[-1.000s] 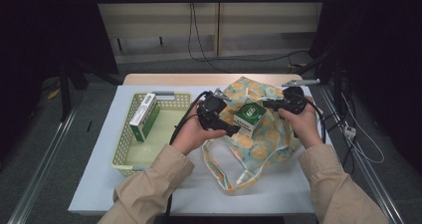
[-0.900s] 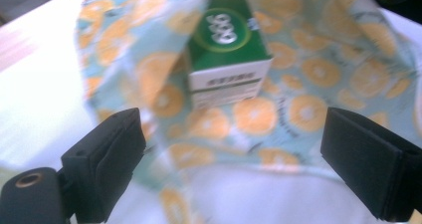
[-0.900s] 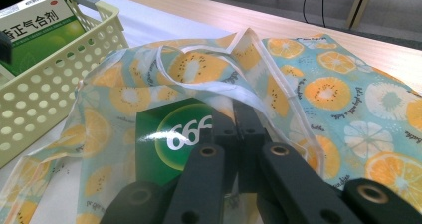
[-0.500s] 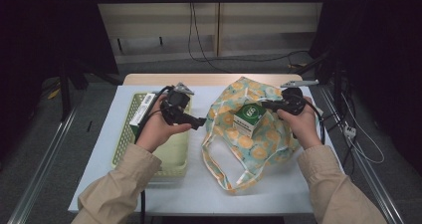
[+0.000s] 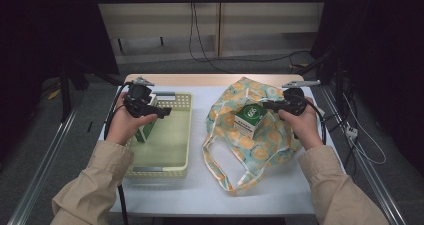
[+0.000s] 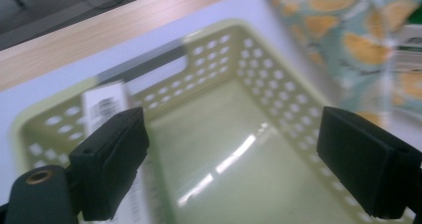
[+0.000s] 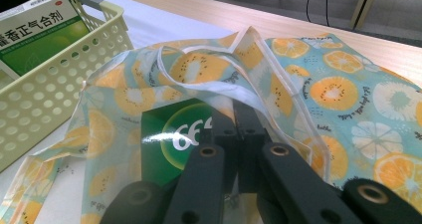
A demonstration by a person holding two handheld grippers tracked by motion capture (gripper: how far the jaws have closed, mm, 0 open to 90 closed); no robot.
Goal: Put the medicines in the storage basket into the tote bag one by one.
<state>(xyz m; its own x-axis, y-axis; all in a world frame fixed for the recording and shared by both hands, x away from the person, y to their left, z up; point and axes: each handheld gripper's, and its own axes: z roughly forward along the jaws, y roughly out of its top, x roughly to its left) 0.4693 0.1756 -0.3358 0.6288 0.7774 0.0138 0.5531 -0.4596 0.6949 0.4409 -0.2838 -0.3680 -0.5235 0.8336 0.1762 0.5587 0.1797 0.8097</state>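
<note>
Packing of boxed goods from a basket into a cloth bag. We see the left gripper [image 5: 162,113] over the pale green basket [image 5: 182,135] at the desk's left side, its jaws spread wide with nothing between them; in the left gripper view they frame the basket's bare floor. We judge that it hangs there to take the remaining green and white box [image 5: 146,131], which stands against the basket's left wall, just beside the left jaw. The right gripper [image 5: 266,105] is closed on the rim of the fruit-print bag [image 5: 250,150], which lies on the desk's right half; we judge that this hold keeps the mouth open. A green box [image 5: 250,119] sits in that mouth, touching the cloth. The basket's right wall and the bag's near handles lie apart, leaving a strip of bare desk [image 5: 197,185] between them. The basket interior offers open room on the box's right; its left wall crowds the left jaw.
</note>
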